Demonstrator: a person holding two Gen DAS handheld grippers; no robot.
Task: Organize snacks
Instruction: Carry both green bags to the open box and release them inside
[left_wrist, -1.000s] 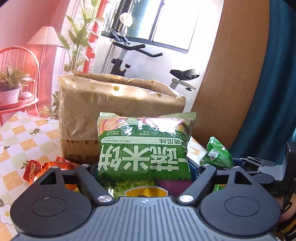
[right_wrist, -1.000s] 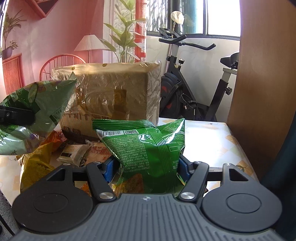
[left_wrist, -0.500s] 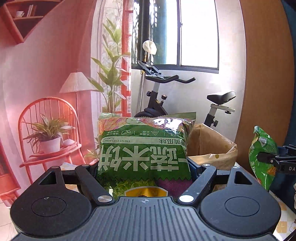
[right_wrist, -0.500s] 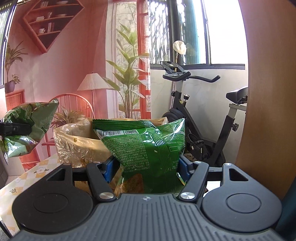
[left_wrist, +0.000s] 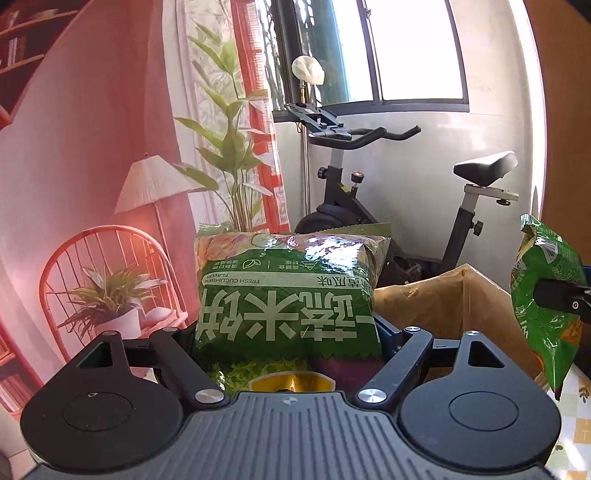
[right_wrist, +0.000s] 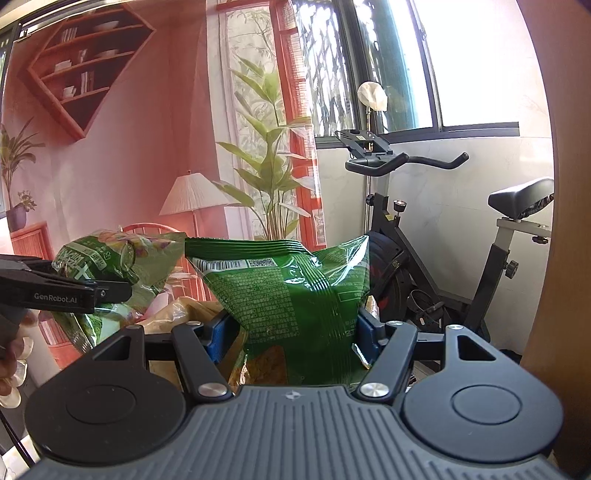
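The left tool (left_wrist: 290, 334) grips a glossy, puffy rice cracker bag (left_wrist: 288, 291), held upside down in the air; its green plastic reads "FRESH CUCUMBER FLAVOR" above large white Chinese characters. The right tool (right_wrist: 290, 328) is closed on a crinkly dark green chip bag (right_wrist: 291, 291) with a barcode and dense fine print on its back. Below both, a crumpled brown paper bag (left_wrist: 443, 299) stands open, just under the raised packets. "GenRobot.AI" is printed on the left tool's finger.

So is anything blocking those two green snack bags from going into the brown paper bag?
Nothing visible: the cucumber-flavour green packet and the crinkly green bag both hang above the open brown paper bag.
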